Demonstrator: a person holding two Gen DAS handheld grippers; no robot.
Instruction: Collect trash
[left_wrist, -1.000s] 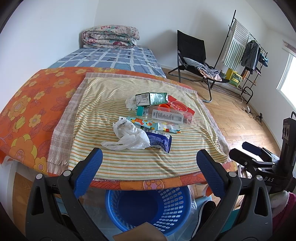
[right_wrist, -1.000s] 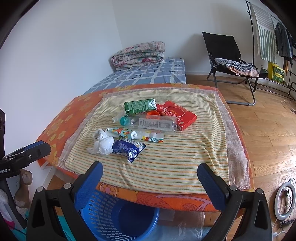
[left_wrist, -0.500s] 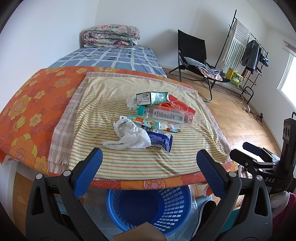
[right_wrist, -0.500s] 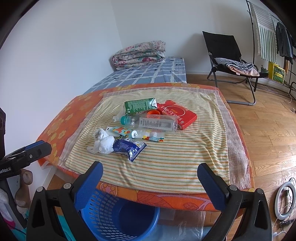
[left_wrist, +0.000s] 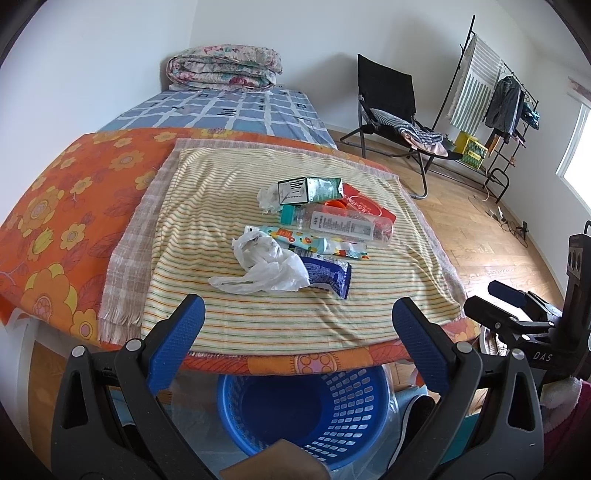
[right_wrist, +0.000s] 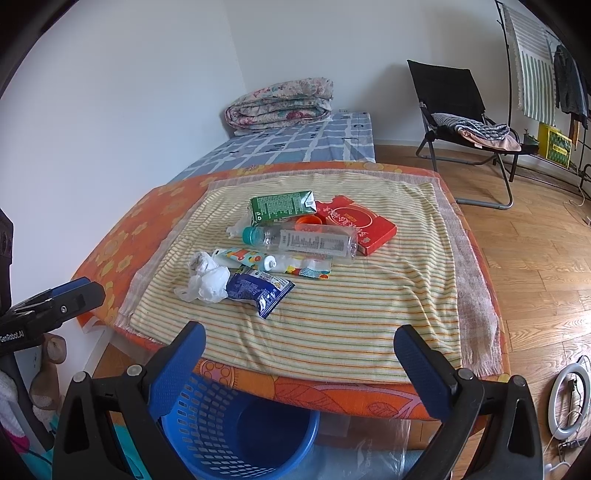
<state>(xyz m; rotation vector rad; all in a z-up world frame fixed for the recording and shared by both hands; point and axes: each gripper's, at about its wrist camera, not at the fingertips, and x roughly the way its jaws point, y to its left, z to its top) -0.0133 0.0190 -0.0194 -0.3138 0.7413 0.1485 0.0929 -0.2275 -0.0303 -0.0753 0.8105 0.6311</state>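
A pile of trash lies mid-table on a striped cloth: a crumpled white plastic bag, a blue snack wrapper, a colourful tube, a clear plastic bottle, a green carton and a red box. The same pile shows in the right wrist view, with the bag, wrapper and bottle. A blue basket stands on the floor under the table's near edge. My left gripper and right gripper are both open and empty, held before the near edge.
An orange flowered cloth covers the table. A bed with a folded quilt lies behind it. A black folding chair and a clothes rack stand at the right on the wooden floor. A ring light lies on the floor.
Both grippers have crept slightly toward the table; the pile sits a little lower in view. Nothing was taken hold of and the jaws stay open.
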